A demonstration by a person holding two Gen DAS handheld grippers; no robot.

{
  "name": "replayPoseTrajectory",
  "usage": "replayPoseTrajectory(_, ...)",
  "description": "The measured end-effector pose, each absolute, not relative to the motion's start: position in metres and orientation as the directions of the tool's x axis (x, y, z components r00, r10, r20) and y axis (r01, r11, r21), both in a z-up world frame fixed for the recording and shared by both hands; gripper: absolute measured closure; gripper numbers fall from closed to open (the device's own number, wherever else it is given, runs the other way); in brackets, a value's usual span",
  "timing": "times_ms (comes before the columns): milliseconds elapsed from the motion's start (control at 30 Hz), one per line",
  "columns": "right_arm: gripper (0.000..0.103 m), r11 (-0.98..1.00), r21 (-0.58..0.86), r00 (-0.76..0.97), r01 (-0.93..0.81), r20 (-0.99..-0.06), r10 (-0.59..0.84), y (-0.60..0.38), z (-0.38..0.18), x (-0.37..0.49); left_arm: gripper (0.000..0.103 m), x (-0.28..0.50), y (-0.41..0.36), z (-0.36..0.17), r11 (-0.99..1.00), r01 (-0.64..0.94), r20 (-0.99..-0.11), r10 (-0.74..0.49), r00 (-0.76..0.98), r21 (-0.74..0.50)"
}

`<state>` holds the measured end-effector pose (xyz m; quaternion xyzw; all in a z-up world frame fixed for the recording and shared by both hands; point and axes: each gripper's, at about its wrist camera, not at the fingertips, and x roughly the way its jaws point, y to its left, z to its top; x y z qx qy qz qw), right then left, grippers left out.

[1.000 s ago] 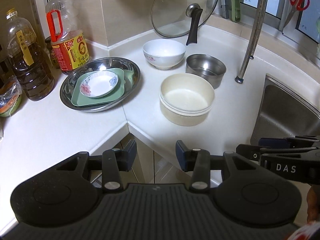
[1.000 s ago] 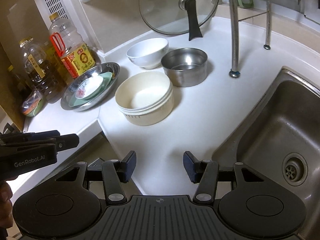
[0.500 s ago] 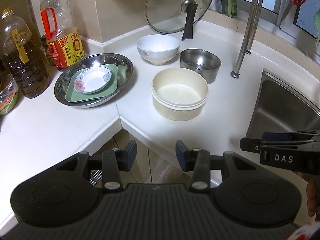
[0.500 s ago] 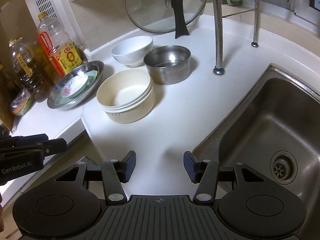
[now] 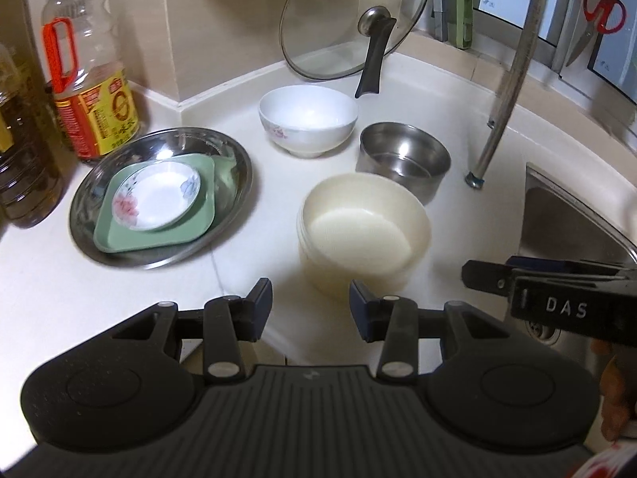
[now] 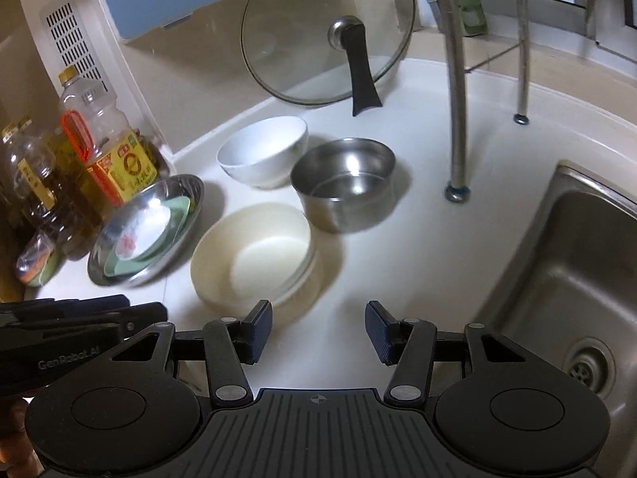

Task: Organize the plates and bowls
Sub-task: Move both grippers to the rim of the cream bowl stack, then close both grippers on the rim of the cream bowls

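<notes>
A cream bowl stack (image 5: 364,235) (image 6: 254,255) sits on the white counter. Behind it stand a white floral bowl (image 5: 308,119) (image 6: 264,151) and a steel bowl (image 5: 404,159) (image 6: 344,181). A steel plate (image 5: 159,195) (image 6: 147,227) at the left holds a green square plate (image 5: 159,235) with a small floral dish (image 5: 157,195) on it. My left gripper (image 5: 310,308) is open and empty, just short of the cream bowl's near rim. My right gripper (image 6: 318,330) is open and empty, in front of the cream bowl and to its right.
A glass pot lid (image 5: 354,20) (image 6: 326,32) leans on the back wall. Oil bottles (image 5: 87,87) (image 6: 103,147) stand at the left. A faucet pipe (image 6: 456,79) rises beside the steel sink (image 6: 565,263) at the right. The counter's corner edge lies below both grippers.
Both grippers have moved forward towards the dishes, so the cream bowl now lies close to their fingertips. Both stay open. The dishes have not moved.
</notes>
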<state>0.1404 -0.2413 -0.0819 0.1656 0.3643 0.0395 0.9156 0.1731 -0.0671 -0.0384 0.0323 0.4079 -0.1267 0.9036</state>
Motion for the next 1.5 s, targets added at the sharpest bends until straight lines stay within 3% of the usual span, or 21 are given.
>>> replayPoseTrajectory(500, 0.051, 0.942, 0.32, 0.712, 0.102, -0.685, 0.156, -0.231, -0.102, 0.202, 0.068, 0.241, -0.075, -0.059, 0.949, 0.305, -0.766, -0.257, 0.589, -0.083)
replayPoseTrajectory(867, 0.069, 0.939, 0.327, 0.7, 0.105, -0.696, 0.164, -0.225, -0.113, 0.215, 0.076, 0.258, -0.074, -0.073, 0.943, 0.316, -0.785, -0.272, 0.557, -0.102)
replayPoseTrajectory(1167, 0.084, 0.938, 0.33, 0.702, 0.103, -0.693, 0.167, -0.223, -0.114, 0.216, 0.089, 0.261, -0.075, -0.08, 0.941, 0.32, -0.794, -0.278, 0.54, -0.111)
replayPoseTrajectory(1500, 0.087, 0.946, 0.311, 0.717, 0.09, -0.679, 0.155, -0.222, -0.107, 0.213, 0.091, 0.255, -0.077, -0.072, 0.94, 0.328, -0.778, -0.277, 0.565, -0.096)
